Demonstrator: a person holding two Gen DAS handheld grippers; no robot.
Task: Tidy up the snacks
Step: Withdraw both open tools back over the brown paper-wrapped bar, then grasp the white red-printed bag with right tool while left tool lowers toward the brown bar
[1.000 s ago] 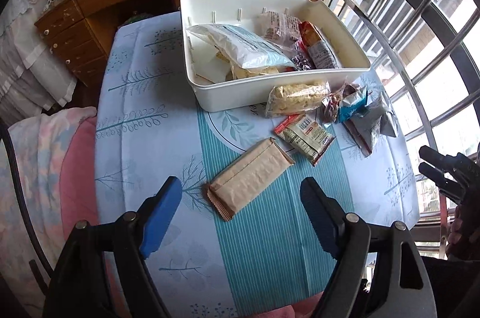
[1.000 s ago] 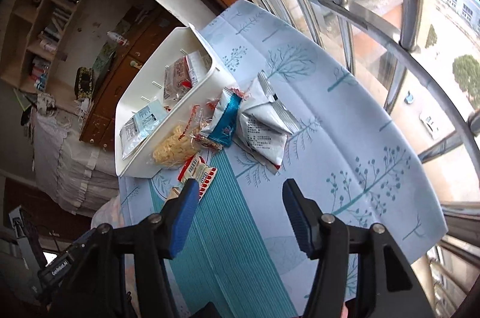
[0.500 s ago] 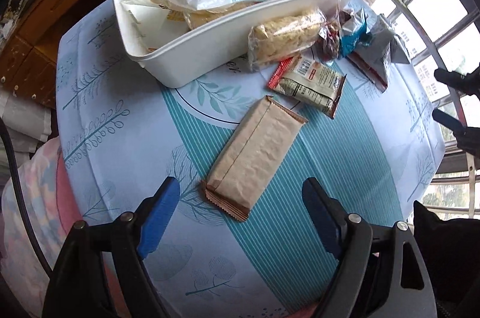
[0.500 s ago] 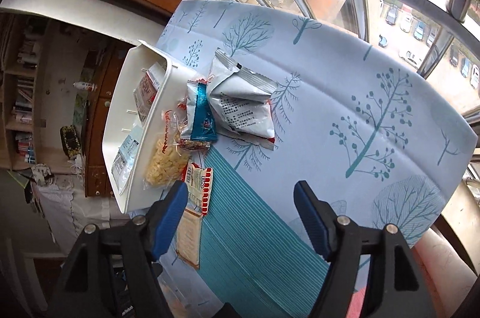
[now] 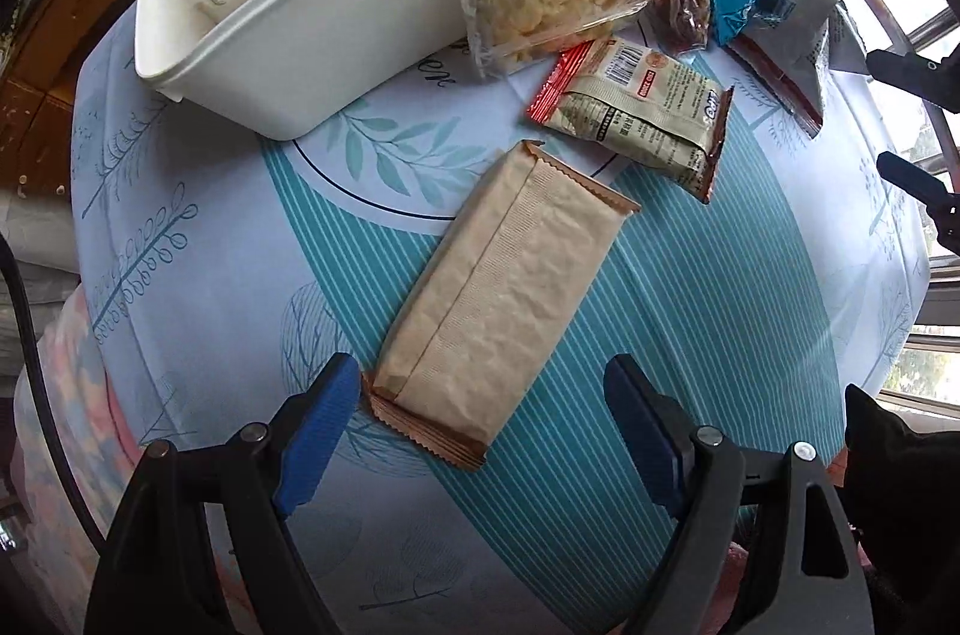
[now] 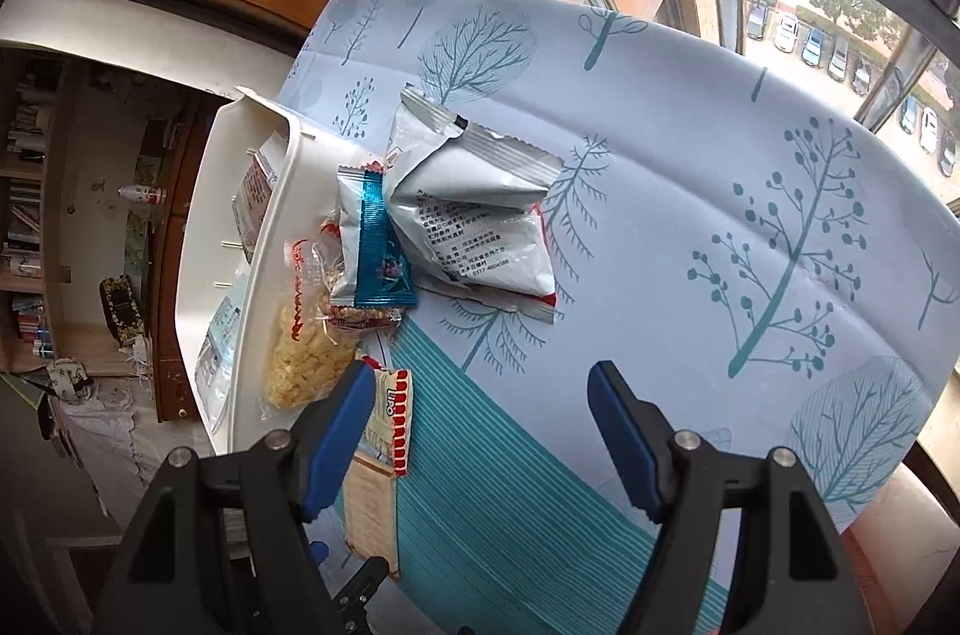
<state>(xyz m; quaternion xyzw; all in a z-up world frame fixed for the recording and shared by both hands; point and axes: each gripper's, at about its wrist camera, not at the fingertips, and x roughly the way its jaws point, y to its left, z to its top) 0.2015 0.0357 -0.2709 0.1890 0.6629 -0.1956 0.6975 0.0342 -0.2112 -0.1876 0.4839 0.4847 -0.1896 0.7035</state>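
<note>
Your white bin (image 5: 336, 29) sits at the table's far side, with bare striped cloth (image 5: 690, 335) this side of it. Nearer you than the bin, the tan packet (image 5: 504, 299) lies with its near end between your left gripper (image 5: 480, 413) jaws, wide and untouching. Your right gripper (image 6: 480, 425) gapes empty over cloth
</note>
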